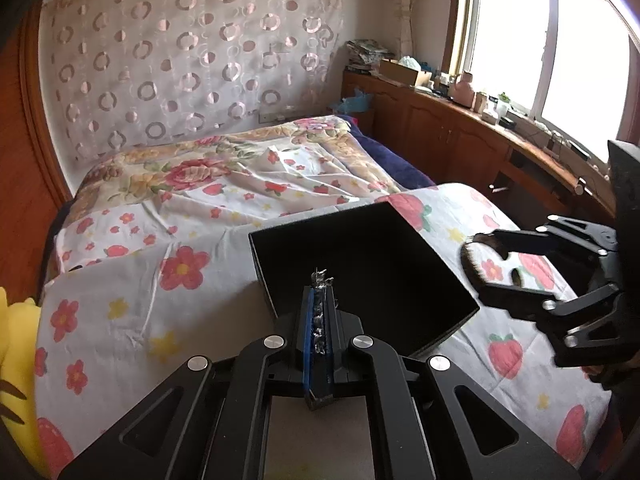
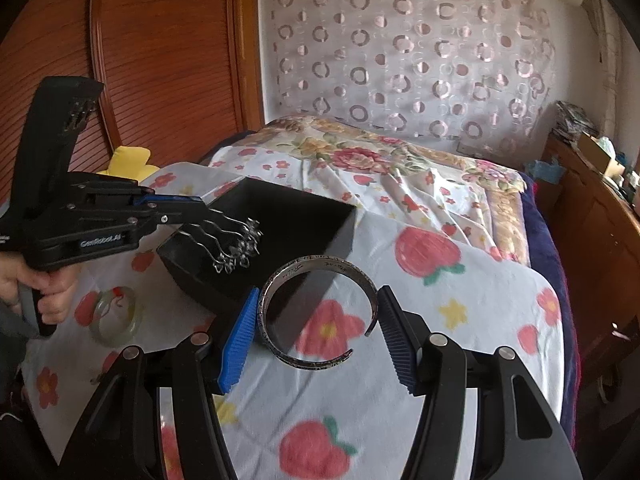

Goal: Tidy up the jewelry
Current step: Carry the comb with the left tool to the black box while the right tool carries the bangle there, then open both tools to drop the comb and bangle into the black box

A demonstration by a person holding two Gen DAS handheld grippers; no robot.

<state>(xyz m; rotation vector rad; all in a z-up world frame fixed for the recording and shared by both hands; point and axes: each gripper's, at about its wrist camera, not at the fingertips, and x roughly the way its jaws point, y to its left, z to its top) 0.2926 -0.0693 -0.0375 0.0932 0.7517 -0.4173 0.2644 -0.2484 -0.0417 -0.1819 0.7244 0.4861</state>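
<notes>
At frame left, the left hand-held gripper (image 2: 200, 210) is clamped on a silver wire bracelet (image 2: 236, 246) above a black box (image 2: 340, 224). The right hand-held gripper (image 2: 316, 330), lower centre, grips a silver cuff bangle (image 2: 276, 280) over the bed (image 2: 460, 280).

Floral-sheeted bed (image 1: 248, 184), circle-patterned curtain (image 1: 192, 52), bright window (image 1: 560, 40), possibly wooden cabinets (image 1: 432, 128)

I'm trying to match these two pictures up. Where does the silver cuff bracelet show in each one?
Left wrist view: the silver cuff bracelet is at the right edge, blurred, between the right claw's fingers.
Right wrist view: the bracelet is at lower centre, held across its width.
Shared landmark: the black box on the flowered sheet.
</notes>
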